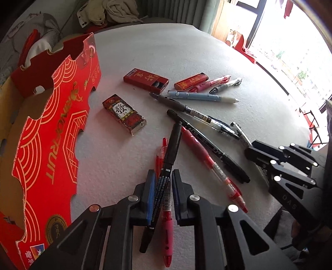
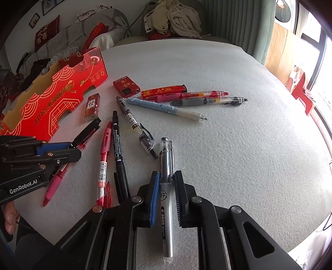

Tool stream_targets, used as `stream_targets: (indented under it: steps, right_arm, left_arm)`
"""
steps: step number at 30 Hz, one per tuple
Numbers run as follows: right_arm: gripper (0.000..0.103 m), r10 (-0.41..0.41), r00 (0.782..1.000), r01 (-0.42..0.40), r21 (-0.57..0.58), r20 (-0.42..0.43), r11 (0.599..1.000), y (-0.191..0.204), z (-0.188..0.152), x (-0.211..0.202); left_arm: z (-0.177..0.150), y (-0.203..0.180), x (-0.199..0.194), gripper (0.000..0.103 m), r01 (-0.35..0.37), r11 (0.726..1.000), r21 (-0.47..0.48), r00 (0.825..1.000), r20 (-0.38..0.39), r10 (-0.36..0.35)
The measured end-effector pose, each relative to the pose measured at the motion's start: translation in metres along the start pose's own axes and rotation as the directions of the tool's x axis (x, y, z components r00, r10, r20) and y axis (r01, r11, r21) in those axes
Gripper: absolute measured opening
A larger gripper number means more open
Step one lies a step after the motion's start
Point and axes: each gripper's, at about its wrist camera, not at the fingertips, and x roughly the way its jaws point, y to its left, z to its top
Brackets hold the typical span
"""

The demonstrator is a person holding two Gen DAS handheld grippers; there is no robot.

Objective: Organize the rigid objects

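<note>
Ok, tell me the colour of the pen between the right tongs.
Silver-grey pen with black lettering, clearest in the right wrist view.

Red tray (image 1: 56,116) with gold line patterns and gold lettering; white textured table cover (image 2: 238,145); pale blue pen (image 2: 159,107) with a cloud print; silver-grey pen (image 2: 166,207) with black lettering; blue finger pads (image 2: 154,199).

Home living room: sofa (image 2: 87,39) with cushions, heaped clothes (image 2: 176,18), green curtain (image 2: 234,22), window (image 1: 290,52).
</note>
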Motion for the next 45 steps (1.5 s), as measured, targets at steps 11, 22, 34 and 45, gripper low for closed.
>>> stream_targets:
  steps: [11, 22, 34, 45]
  right_arm:
    - [0.015, 0.046, 0.999, -0.046, 0.019, 0.002, 0.999, -0.007, 0.001, -0.004]
    - [0.015, 0.047, 0.999, -0.047, 0.019, -0.003, 0.999, -0.007, 0.0, -0.001]
    - [0.015, 0.036, 0.999, -0.036, 0.001, -0.001, 0.999, -0.004, 0.0, 0.0]
    - [0.015, 0.025, 1.0, -0.025, -0.02, 0.0, 0.999, -0.002, 0.0, 0.0]
  left_arm:
    - [0.004, 0.008, -0.027, 0.015, 0.025, 0.998, -0.064, 0.997, 0.079, -0.019]
    - [0.001, 0.013, -0.012, 0.03, -0.035, 0.991, -0.131, 0.999, 0.02, 0.038]
    - [-0.015, 0.036, -0.016, 0.025, 0.014, 0.966, -0.259, 0.999, 0.04, -0.004]
    - [-0.016, 0.016, -0.015, 0.03, -0.069, 0.979, -0.192, 0.996, 0.043, 0.079]
